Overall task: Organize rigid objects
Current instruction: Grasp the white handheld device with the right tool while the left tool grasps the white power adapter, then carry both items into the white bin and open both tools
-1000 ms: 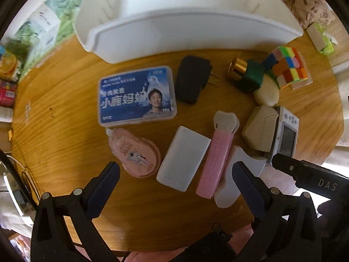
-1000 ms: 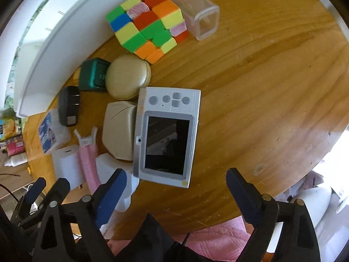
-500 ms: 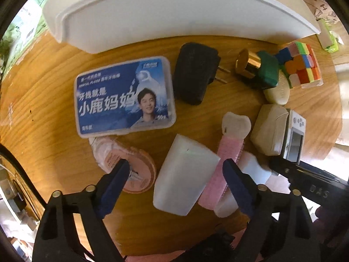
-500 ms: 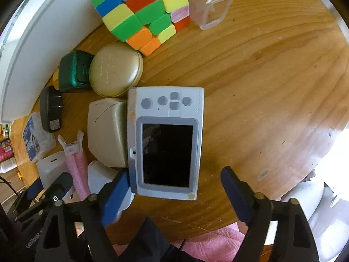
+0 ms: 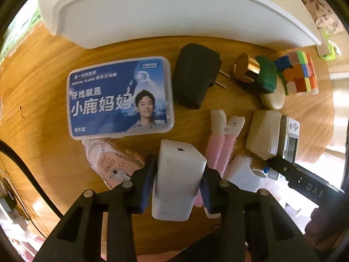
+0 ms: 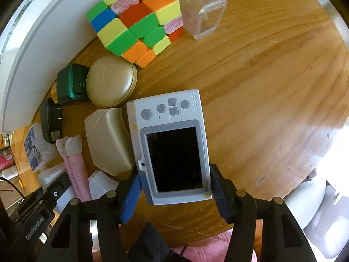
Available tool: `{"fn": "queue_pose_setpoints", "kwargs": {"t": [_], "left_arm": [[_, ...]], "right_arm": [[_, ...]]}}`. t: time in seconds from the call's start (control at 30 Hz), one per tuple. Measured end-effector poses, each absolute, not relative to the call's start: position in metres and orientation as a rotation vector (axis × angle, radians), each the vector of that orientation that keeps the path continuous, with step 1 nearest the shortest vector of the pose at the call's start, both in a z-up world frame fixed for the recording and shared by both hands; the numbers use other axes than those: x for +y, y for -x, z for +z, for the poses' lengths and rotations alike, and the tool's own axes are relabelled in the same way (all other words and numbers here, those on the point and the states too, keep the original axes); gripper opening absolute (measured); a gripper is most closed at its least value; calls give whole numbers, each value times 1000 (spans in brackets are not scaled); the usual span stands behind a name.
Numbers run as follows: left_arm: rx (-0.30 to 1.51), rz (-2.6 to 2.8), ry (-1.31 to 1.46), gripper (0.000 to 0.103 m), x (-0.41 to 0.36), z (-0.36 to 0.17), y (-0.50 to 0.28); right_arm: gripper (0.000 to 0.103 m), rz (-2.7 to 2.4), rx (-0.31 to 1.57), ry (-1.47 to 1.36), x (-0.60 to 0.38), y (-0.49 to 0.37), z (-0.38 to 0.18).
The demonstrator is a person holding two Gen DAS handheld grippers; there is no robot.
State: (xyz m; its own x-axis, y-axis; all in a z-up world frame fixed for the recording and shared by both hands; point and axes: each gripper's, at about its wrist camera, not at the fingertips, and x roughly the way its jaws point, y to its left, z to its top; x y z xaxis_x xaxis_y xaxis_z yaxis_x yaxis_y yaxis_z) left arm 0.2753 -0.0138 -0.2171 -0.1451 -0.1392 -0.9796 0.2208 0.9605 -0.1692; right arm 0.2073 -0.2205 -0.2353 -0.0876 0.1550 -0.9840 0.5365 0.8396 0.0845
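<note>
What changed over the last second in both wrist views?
Both came down with jaws closing: the left hand-held gripper now clamps the white charger block, and the right hand-held gripper closes around the grey handheld console. The other items on the wooden table stayed put.

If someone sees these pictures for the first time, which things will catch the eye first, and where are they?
Probably the colourful puzzle cube near the white tray at the table's far side, and the blue dental floss box lying flat left of the black plug adapter. Close to each camera, jaws are closing around something: the left gripper on a white charger block, the right gripper on a grey handheld device.
</note>
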Motion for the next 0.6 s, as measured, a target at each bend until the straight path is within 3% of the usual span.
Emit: {"fn": "queue_pose_setpoints", "kwargs": {"t": [0.33, 0.6], "left_arm": [[1677, -318, -23, 36, 8, -216, -265], [1621, -364, -3, 34, 30, -173, -236]], "right_arm": [[59, -352, 1599, -571, -233, -168, -212], [57, -348, 1495, -544, -227, -149, -180]]}}
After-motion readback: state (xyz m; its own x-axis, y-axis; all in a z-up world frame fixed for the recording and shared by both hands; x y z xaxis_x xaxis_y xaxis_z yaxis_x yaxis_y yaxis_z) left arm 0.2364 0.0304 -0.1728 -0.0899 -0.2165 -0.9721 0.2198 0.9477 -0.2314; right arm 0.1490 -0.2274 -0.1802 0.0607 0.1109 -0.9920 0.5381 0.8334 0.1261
